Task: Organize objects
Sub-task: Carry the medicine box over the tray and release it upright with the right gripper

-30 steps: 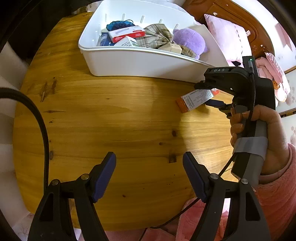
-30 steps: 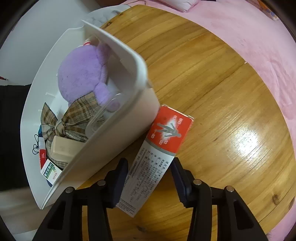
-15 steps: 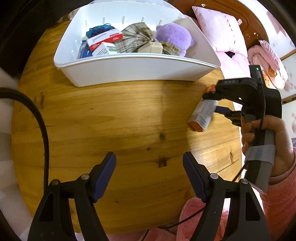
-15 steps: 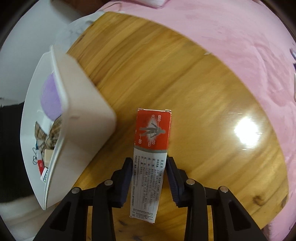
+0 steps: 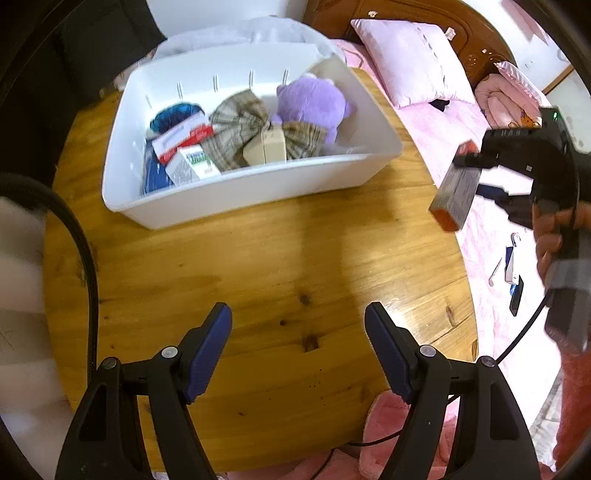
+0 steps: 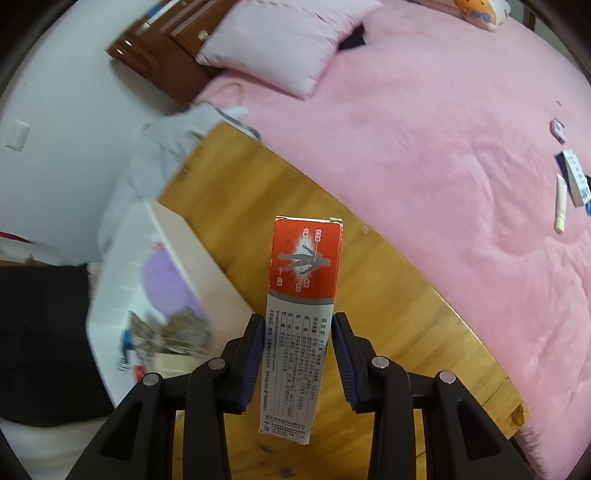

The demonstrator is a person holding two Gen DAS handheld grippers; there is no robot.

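My right gripper is shut on a long orange and white medicine box and holds it in the air above the round wooden table's right edge; the box also shows in the left wrist view. A white basket stands at the table's far side, holding a purple plush toy, a plaid cloth, small boxes and a blue item. My left gripper is open and empty above the table's near part.
A pink bed with a pink pillow lies beyond the table, with small items on it. A black cable hangs at the left. A wooden headboard stands behind.
My right gripper has lifted the medicine box off the table and raised it to the right of the basket. My left gripper has risen and stayed open.
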